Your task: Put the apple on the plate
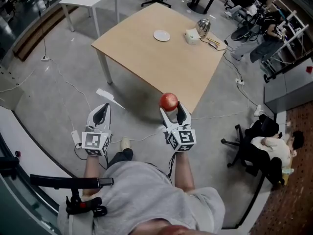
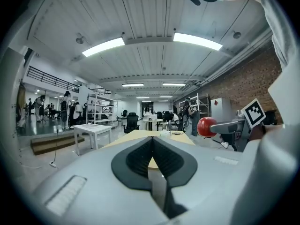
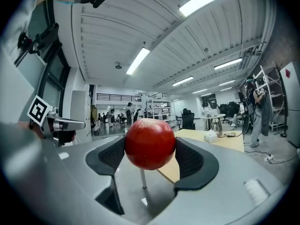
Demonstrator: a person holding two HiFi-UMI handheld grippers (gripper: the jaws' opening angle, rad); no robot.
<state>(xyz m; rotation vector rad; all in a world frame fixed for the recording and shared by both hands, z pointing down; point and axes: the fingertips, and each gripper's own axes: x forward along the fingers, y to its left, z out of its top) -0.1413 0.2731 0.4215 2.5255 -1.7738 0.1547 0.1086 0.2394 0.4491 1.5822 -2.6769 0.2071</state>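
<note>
Gripping the red apple (image 1: 168,101) between clenched pads, the right gripper (image 1: 172,111) hangs just off the near corner of the wooden table (image 1: 146,62); the white plate (image 1: 161,35) lies well apart at twelve o'clock. At nine o'clock, the left gripper (image 1: 101,112) is pinched shut, empty. Print on the tissue box (image 1: 192,36) near the plate is too small to read.

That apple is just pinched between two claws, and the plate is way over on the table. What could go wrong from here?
1. The round apple is held only at its sides by the right gripper, over the floor; a slip would likely drop it there.
2. The plate is small and lies near a tissue box; the apple might roll off.
3. Cables trail by the table; feet could catch.
</note>
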